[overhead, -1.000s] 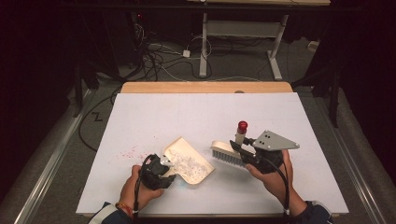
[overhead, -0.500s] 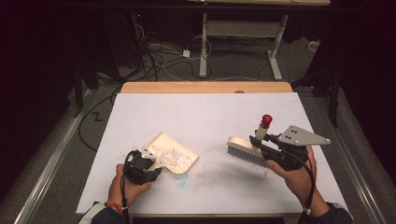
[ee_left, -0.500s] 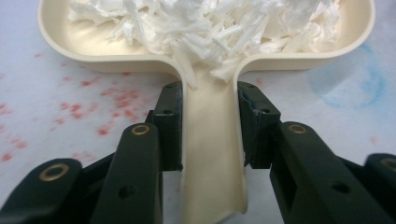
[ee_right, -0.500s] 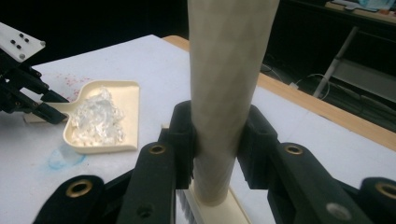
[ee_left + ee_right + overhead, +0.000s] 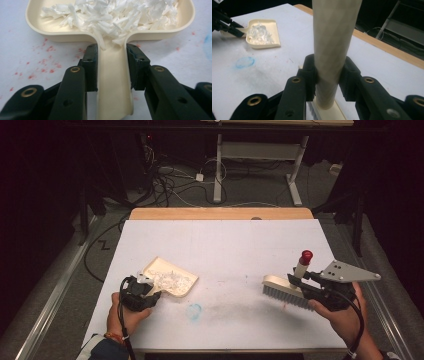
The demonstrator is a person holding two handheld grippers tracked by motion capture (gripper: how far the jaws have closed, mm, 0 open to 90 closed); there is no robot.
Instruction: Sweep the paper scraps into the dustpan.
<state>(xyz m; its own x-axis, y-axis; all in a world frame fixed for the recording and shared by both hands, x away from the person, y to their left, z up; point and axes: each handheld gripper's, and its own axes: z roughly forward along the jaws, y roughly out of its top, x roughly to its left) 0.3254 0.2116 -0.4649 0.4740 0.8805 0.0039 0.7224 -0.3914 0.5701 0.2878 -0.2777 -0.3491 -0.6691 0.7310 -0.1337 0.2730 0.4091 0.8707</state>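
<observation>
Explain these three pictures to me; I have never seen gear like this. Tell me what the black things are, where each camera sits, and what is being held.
No robot here: a person holds a hand-operated two-jaw clamp in each hand. The high view looks down on a white table from above. The left gripper is shut on the handle of a cream dustpan that holds white paper shreds. The right gripper is shut on the upright handle of a brush with a red tip. The other two pictures come from cameras that ride on the grippers and look along their black jaws: one shows the dustpan handle clamped, the other the brush handle. A faint blue ring mark lies on the table.
</observation>
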